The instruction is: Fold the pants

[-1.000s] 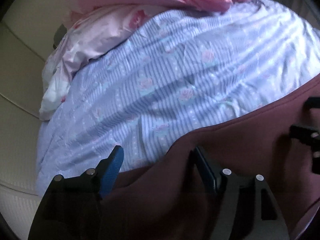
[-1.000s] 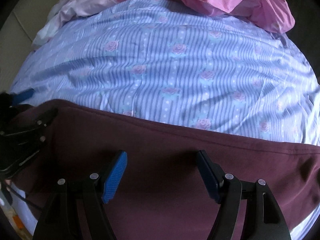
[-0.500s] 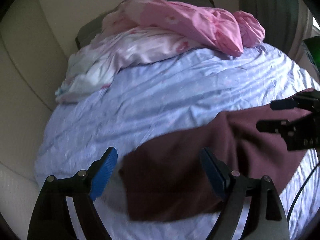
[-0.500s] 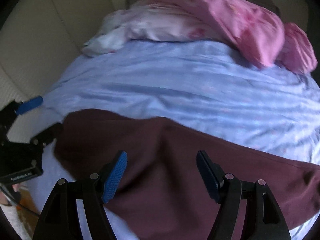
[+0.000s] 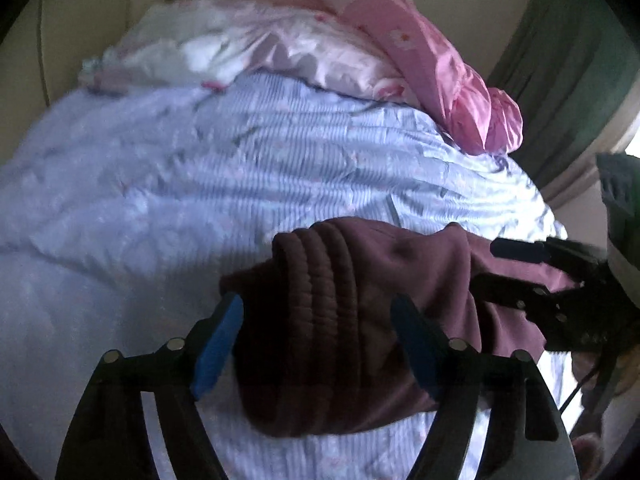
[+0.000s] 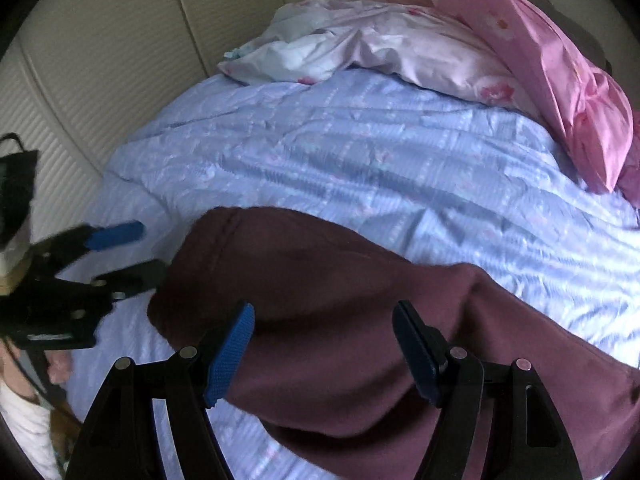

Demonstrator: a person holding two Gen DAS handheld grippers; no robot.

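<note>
Hiding much of the pants [image 5: 340, 320], blur softens the bedsheet [image 5: 160, 184].

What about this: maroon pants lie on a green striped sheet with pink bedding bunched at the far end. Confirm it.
Wrong on one point: the sheet is light blue with stripes, not green. The right wrist view shows this plainly. The rest stands: the maroon pants lie on it and the pink bedding is bunched at the far end.

Black tongs [image 5: 318, 344], blue pads [image 5: 218, 346]
</note>
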